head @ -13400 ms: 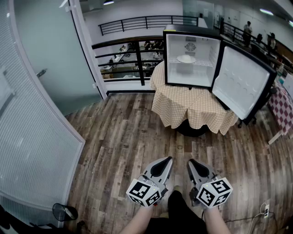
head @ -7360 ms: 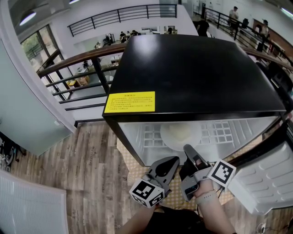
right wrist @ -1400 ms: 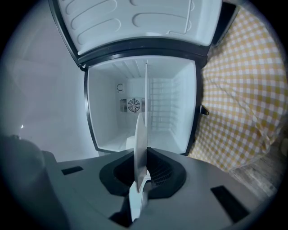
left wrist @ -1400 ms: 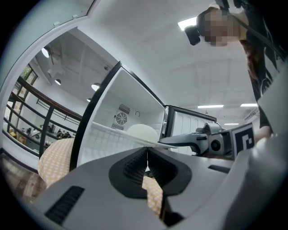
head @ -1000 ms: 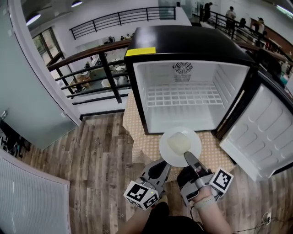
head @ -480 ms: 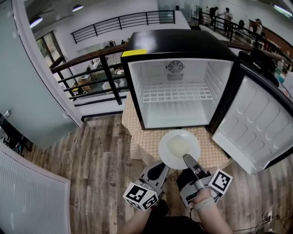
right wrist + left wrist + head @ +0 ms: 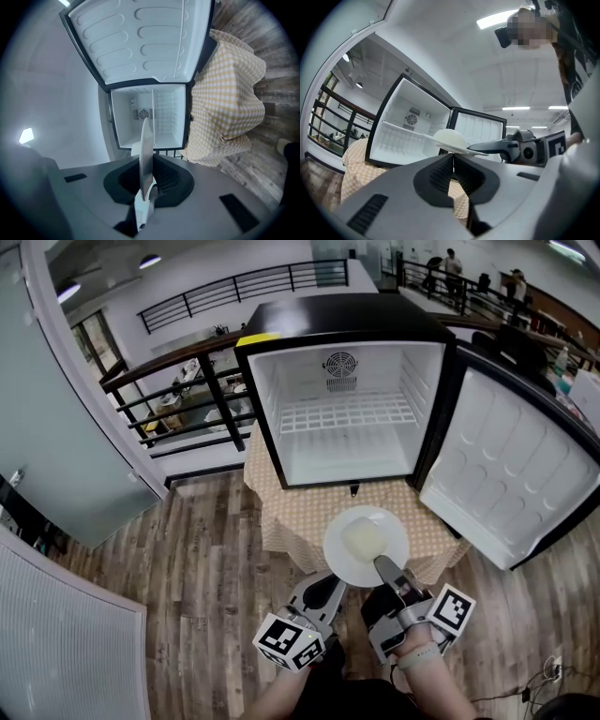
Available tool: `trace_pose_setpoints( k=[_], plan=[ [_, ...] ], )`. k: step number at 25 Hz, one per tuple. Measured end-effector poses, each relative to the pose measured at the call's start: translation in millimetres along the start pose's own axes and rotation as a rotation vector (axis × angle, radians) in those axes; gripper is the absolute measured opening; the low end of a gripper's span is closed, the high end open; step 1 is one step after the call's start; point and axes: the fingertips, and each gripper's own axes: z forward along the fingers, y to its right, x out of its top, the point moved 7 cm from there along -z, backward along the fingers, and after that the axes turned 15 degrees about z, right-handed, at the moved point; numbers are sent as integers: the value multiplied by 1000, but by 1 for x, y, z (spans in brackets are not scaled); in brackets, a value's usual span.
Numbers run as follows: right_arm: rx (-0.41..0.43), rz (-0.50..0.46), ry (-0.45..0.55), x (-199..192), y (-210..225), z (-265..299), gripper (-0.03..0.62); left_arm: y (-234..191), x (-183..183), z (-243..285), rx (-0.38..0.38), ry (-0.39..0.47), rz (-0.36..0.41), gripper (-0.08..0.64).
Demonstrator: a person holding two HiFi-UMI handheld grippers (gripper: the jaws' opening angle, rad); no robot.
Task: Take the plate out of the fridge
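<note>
A white plate (image 7: 366, 546) with a pale rounded lump on it hangs in the air in front of the fridge, outside it. My right gripper (image 7: 383, 568) is shut on the plate's near rim; the plate (image 7: 146, 150) shows edge-on between its jaws. The black fridge (image 7: 347, 395) stands open on a table with a yellow checked cloth (image 7: 300, 517); its white inside holds only a bare wire shelf. My left gripper (image 7: 325, 589) sits beside the right one, shut and holding nothing. In the left gripper view the plate (image 7: 451, 140) floats just beyond the closed jaws.
The fridge door (image 7: 511, 474) swings wide open to the right. A black railing (image 7: 178, 390) runs behind the table on the left. A glass wall (image 7: 56, 427) stands at the left, with wood floor (image 7: 206, 587) below me. People stand far back at the upper right.
I have backed away from the fridge with the plate in my right gripper; the fridge looks smaller and farther. The left gripper stays shut beside it.
</note>
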Motion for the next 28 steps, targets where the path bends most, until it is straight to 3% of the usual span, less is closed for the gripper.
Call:
trace_pose_setpoints(
  k=[12,28],
  plan=[
    [13,-5,22,-21,1,-73,51,61,3,-33,-31,10,1,9],
    [30,2,14,-47,4,-126,51,98,-2,-82,12,-3,7,9]
  ],
)
